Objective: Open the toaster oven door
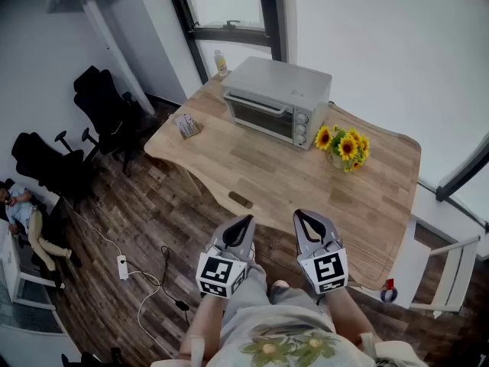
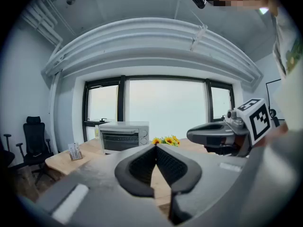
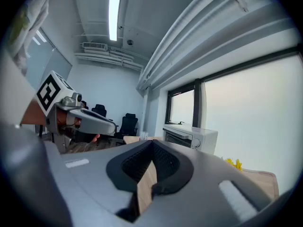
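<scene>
My left tongs (image 1: pixel 244 222) and right tongs (image 1: pixel 302 217) are both closed and empty, well short of the oven (image 1: pixel 279 90) across the table (image 1: pixel 267 176), whose stiff, glass-fronted door I'd pull by its top handle (image 1: pixel 256 102).

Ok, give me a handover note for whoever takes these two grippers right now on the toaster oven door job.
Left gripper: jaws shut, empty.
Right gripper: jaws shut, empty.
Both hover by the near edge of the table, well short of the toaster oven.
The oven stands at the far side, door shut, sunflowers beside it.
Done: nothing.
Left: reach the door handle, pull it open.
</scene>
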Tool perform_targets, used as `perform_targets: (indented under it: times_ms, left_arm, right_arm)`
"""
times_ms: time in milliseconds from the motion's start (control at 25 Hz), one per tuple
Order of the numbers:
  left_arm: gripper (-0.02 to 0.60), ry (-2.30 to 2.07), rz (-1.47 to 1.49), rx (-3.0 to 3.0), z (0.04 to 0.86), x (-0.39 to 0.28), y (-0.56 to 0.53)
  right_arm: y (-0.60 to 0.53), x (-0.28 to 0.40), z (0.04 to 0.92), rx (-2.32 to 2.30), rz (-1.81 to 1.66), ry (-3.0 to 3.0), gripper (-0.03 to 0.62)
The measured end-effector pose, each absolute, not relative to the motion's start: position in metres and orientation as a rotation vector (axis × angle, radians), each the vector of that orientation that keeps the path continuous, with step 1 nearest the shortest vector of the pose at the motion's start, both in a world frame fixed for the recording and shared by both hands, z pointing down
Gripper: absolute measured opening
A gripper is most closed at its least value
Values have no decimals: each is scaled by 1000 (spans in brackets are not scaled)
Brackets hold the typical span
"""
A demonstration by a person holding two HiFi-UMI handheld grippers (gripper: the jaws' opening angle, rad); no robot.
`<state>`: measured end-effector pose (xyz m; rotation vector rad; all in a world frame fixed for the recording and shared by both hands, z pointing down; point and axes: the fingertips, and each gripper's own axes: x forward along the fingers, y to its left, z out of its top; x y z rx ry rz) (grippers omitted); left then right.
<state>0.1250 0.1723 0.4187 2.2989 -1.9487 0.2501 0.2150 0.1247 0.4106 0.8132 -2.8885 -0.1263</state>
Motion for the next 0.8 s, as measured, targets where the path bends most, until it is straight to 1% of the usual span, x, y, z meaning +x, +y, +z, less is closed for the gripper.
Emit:
perform_targets:
  times_ms: [320,400,440,520,600,720,800]
  left_arm:
    - [5,-1954,300,2330,414,113,149]
    - [48,-1946,313,2347,411,110,142]
    - [57,-1945,317,2355,410,108,139]
    - [57,-1947,318,2365,408,102,134]
    - [87,-1948,315,2372,407,96,128]
    - [126,-1962,322,2384,404,85,119]
    - [143,-1976,325,2390,401,77,111]
  right_arm:
    - [108,206,406,834,-205,-2882,0]
    - [102,203,403,839,-228,-2879,4]
    - [99,201,402,841,-245,-2872,15]
    - [93,197,399,843,-279,-2849,15]
    - [89,192,396,840,-310,-2829,23]
    - [81,184,390,836,-348,-2835,64]
    - [74,178,389,833,-357,-2807,103]
